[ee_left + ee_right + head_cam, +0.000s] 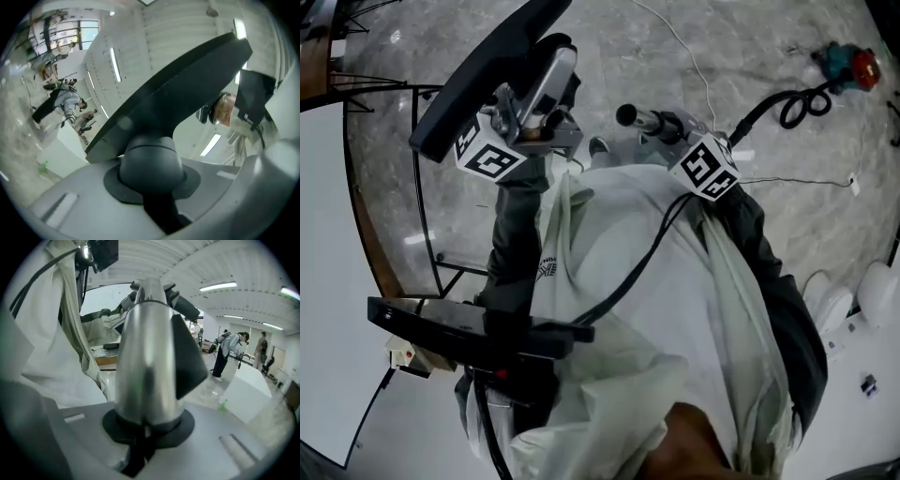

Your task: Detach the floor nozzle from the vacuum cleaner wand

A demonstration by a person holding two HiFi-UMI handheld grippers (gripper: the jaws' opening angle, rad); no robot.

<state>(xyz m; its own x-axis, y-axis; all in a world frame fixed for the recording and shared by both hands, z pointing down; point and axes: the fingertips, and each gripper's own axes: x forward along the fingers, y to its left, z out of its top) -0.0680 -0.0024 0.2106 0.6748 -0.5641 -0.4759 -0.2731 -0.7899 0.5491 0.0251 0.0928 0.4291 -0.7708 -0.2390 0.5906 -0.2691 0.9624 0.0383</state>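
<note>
Closest to the lens hangs a pale, loose cloth garment (619,281) on the person's torso, crossed by a thin black cable (630,270). Beyond it, both tools are raised over a grey marbled floor (750,56).

The left gripper (151,185) is clamped on the rounded grey neck of the dark, flat, broad floor nozzle (178,89). Its jaws are part closed, the neck fills the gap between them, and the nozzle plate is tilted upward and away. The right gripper (146,423) is closed more narrowly on the shiny silver metal wand tube (143,357), which carries a dark wedge-shaped fitting on one side. In the head view the end of the wand is seen apart from the nozzle neck, so the joint appears already parted. The angle is steep, though, and a last overlap cannot be ruled out.

If any engagement is left, the separation is best finished by a straight pull along the tube's axis. The wand should be steadied by the right tool while the nozzle is drawn away by the left. Twisting or levering should be avoided, since the rounded neck could be rolled out of the pads. Both grips should be held firm until the parts are well apart.
</note>
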